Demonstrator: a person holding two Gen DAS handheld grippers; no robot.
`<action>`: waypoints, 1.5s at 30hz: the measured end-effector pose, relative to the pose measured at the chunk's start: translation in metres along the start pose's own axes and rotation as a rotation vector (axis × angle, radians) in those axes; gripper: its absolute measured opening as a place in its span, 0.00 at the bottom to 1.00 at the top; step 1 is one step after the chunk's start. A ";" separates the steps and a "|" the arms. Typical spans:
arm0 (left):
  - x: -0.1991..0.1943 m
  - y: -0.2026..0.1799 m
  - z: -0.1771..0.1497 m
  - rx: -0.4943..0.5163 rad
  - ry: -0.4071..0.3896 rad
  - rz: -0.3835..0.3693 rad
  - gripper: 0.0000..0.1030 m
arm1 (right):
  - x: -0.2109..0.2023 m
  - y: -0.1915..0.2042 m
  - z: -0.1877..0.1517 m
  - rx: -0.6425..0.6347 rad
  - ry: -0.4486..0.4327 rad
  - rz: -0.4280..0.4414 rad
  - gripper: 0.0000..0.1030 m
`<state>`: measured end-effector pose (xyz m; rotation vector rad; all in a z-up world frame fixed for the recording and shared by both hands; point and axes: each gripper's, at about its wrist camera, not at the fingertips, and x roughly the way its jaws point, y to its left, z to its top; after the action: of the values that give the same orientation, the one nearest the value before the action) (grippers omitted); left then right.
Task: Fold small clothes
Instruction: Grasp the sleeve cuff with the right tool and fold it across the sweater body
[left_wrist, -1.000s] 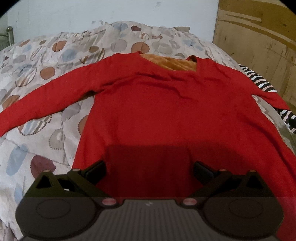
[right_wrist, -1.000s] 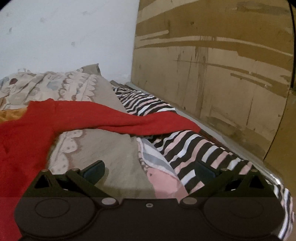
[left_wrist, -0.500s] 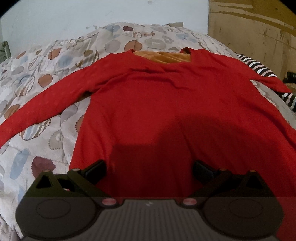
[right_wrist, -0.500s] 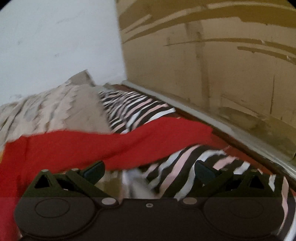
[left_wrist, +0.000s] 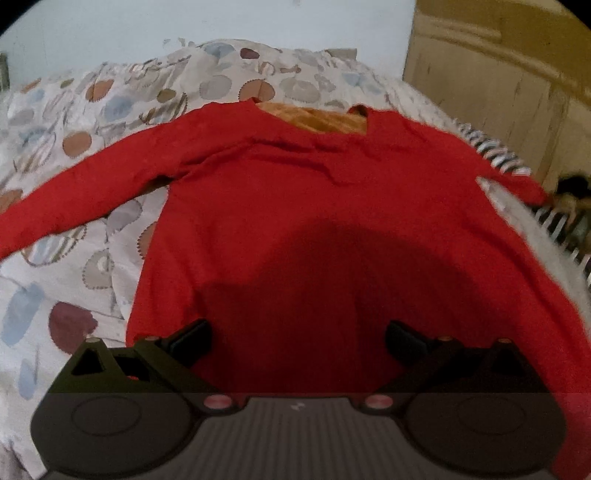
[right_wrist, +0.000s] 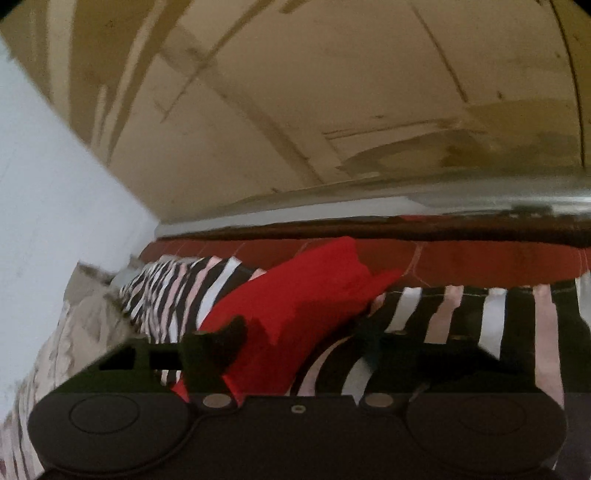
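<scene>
Sleeve-fold starting — right gripper (right_wrist: 295, 332) closing around the red shirt's (left_wrist: 314, 206) sleeve cuff (right_wrist: 295, 295) at frame centre, left gripper (left_wrist: 297, 332) open over the hem — next, carry the cuff across the body.

Red shirt (left_wrist: 314, 206) flat on quilt (left_wrist: 74, 206)

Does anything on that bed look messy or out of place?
Mostly tidy: the red shirt lies flat on the patterned quilt. Only one sleeve end strays, bunched over the striped cloth.
</scene>
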<state>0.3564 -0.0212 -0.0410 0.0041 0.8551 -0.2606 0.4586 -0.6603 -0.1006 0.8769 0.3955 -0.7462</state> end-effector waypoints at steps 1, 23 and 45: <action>-0.001 0.003 0.002 -0.022 -0.004 -0.015 1.00 | 0.001 -0.002 0.000 0.018 -0.004 -0.003 0.28; -0.046 0.073 0.015 -0.355 -0.310 0.101 1.00 | -0.221 0.195 -0.089 -0.973 -0.348 0.572 0.06; -0.057 0.140 0.010 -0.558 -0.341 0.149 1.00 | -0.326 0.122 -0.329 -1.900 -0.098 0.983 0.26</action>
<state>0.3605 0.1264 -0.0063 -0.4832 0.5604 0.1222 0.3185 -0.2067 -0.0350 -0.7977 0.3419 0.6092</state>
